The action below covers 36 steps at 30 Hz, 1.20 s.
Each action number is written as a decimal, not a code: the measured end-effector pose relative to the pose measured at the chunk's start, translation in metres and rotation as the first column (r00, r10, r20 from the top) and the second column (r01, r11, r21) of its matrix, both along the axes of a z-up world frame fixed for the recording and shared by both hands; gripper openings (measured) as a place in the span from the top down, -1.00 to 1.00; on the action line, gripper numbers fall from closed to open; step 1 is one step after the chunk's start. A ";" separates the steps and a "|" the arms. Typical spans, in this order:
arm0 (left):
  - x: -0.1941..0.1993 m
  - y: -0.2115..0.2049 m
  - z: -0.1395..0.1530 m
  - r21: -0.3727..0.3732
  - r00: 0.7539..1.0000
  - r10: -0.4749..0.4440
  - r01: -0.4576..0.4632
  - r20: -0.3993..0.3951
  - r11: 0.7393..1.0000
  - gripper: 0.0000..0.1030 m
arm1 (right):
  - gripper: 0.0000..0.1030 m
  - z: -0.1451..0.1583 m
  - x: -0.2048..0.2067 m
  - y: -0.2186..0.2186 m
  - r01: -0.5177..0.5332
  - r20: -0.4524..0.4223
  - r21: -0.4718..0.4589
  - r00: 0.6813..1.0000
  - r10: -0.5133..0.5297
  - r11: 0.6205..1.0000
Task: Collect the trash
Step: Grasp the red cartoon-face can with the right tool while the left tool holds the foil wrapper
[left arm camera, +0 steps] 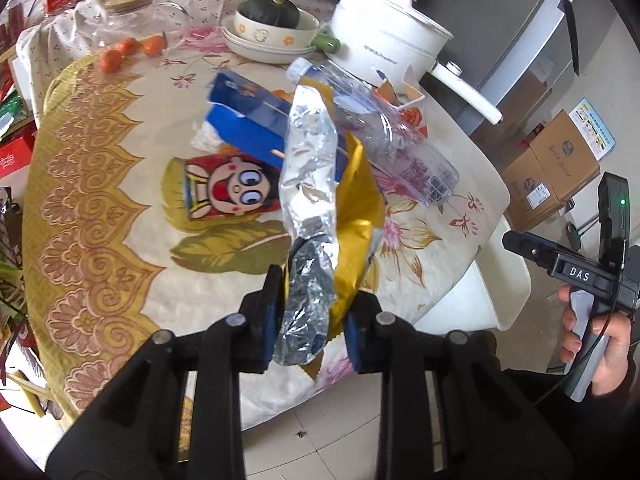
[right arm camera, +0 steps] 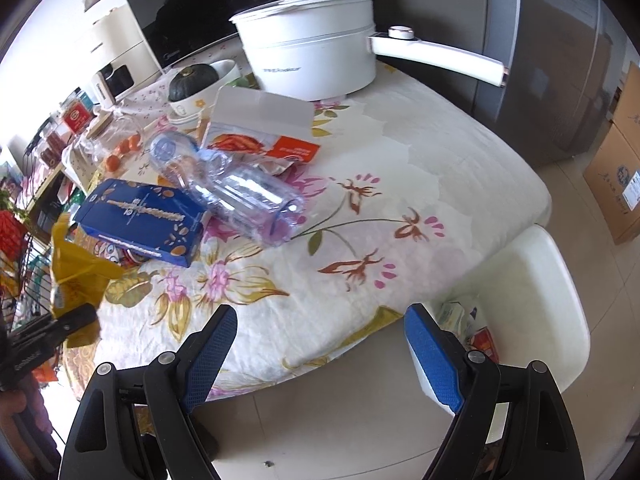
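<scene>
My left gripper (left arm camera: 310, 332) is shut on a crumpled snack bag (left arm camera: 316, 208), yellow outside and silver foil inside, held up above the table's near edge. The same yellow bag (right arm camera: 76, 276) shows at the left of the right wrist view. On the flowered tablecloth (right arm camera: 420, 152) lie a crushed clear plastic bottle (right arm camera: 236, 188), a blue box (right arm camera: 144, 220), a cartoon-face wrapper (left arm camera: 228, 188) and an orange-and-white packet (right arm camera: 272, 136). My right gripper (right arm camera: 320, 356) stands open over the table's front edge with nothing between its fingers.
A white electric pot (right arm camera: 312, 52) with a long handle stands at the back, beside bowls holding a dark squash (left arm camera: 268, 12). Small oranges (left arm camera: 128, 50) and jars sit at the far left. A white chair (right arm camera: 532, 304) holding some packets is at the right, cardboard boxes (left arm camera: 556, 168) beyond.
</scene>
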<state>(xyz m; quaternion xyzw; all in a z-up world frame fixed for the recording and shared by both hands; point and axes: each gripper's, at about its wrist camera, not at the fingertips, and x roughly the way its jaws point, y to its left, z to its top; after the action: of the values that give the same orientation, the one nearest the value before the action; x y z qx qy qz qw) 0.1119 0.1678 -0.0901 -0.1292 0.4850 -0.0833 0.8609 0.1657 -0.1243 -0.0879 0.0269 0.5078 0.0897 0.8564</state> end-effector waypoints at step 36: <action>-0.045 0.127 -0.018 0.053 0.988 0.155 -0.154 -0.008 0.987 0.43 | -0.88 -0.065 0.026 0.272 -0.106 0.187 -0.059 0.976 0.115 0.993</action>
<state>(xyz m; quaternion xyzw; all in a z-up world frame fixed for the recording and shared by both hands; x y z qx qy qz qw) 0.0673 0.2950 -0.1079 -0.1445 0.4806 -0.0028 0.8649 0.1916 0.1482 -0.1530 -0.0308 0.4264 0.1272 0.8950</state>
